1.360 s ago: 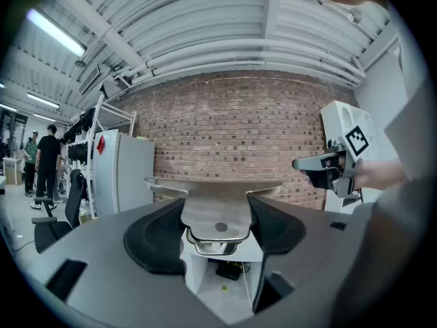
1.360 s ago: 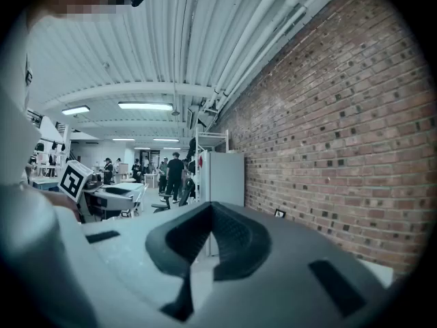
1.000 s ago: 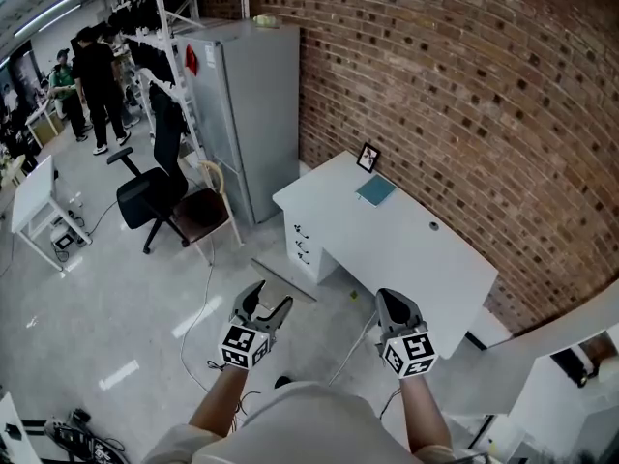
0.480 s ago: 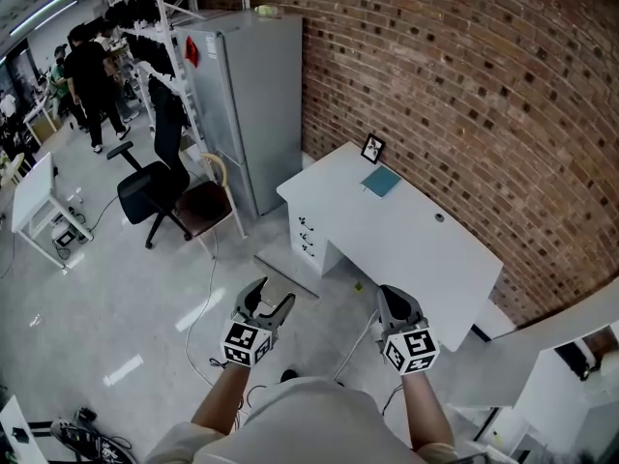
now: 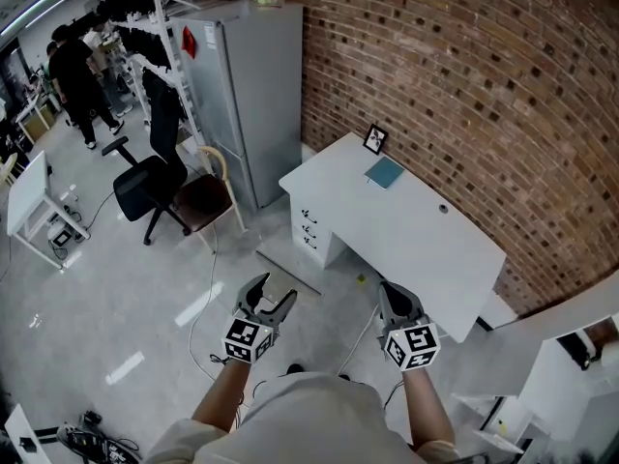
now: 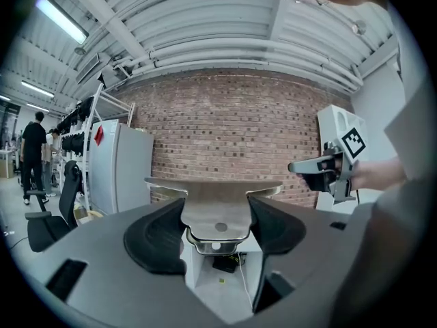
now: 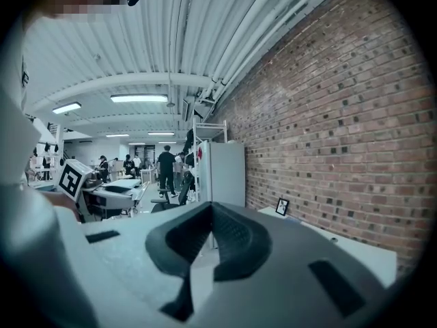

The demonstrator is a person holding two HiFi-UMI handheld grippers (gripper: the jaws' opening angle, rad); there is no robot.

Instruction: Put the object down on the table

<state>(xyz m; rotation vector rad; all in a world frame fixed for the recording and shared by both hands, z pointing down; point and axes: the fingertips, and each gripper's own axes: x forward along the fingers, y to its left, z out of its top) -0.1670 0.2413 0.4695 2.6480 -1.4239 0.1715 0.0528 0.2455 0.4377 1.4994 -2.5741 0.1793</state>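
Note:
In the left gripper view a flat metal bracket [image 6: 215, 207] with a wide top edge and a holed tab sits between the pads of my left gripper [image 6: 217, 225], which is shut on it with the jaws wide. The head view has that gripper [image 5: 269, 294] held at waist height over the floor, short of the white desk [image 5: 426, 249]. My right gripper [image 5: 393, 296] hangs beside it, nearer the desk's front edge. Its pads meet with nothing between them [image 7: 212, 232].
A small photo frame [image 5: 373, 140], a teal book [image 5: 385, 172] and a small dark knob [image 5: 443, 208] lie on the desk by the brick wall. A grey fridge [image 5: 247, 95], black office chair [image 5: 145, 187], brown chair [image 5: 203, 206], floor cables and people [image 5: 73, 66] stand to the left.
The view has drifted slightly towards the desk and wall. Both grippers keep the same pose and the same grip.

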